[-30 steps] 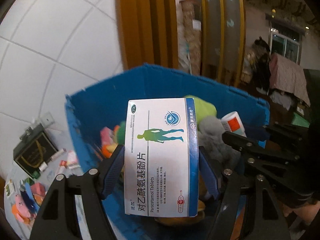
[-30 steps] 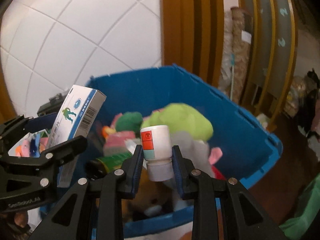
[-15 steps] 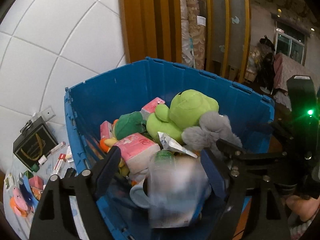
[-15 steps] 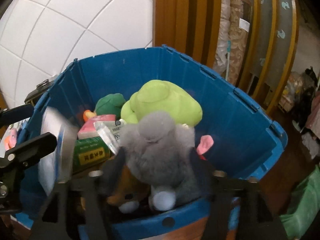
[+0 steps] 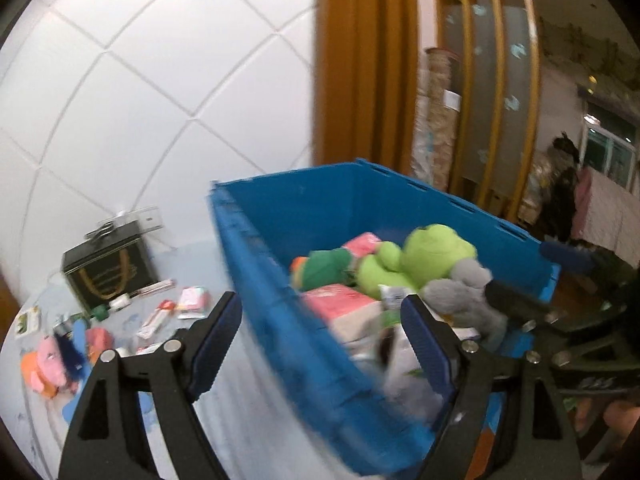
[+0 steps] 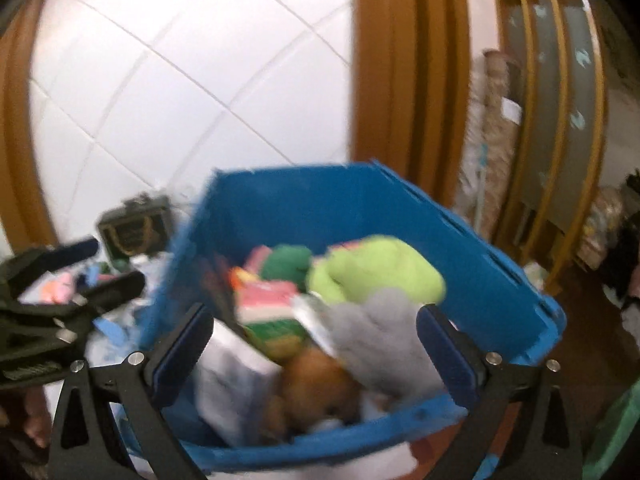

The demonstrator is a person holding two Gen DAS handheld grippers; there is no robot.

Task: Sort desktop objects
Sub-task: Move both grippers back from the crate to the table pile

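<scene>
The left gripper (image 5: pixel 320 344) is seen with its fingers (image 5: pixel 218 340) spread wide and nothing pinched between them; the near wall of the blue bin (image 5: pixel 288 320) passes through the gap without being touched by either finger. The right gripper (image 6: pixel 316 354) is caught with its jaws opening, the fingers (image 6: pixel 182 354) far apart, and no object is gripped; only the bin's contents are seen beyond the gap.

The blue bin (image 6: pixel 480 264) is filled with sorted things: a light green plush toy (image 5: pixel 424 256), a dark green plush (image 5: pixel 328 264), a grey plush (image 5: pixel 464 300), a pink pack (image 5: pixel 340 304) and a white box (image 6: pixel 236 384) lying against the near left wall. A brown plush (image 6: pixel 320 392) is seen beneath the grey one in the right wrist view, though blurred.

To the left of the bin, on the pale desk (image 5: pixel 192 264), small unsorted items are scattered: a black box with gold trim (image 5: pixel 108 276) toward the far edge by the tiled wall, a pink toy (image 5: pixel 48 364) near the left edge, and tubes and packets (image 5: pixel 160 312) between them. Much of both views is smeared by motion.
</scene>
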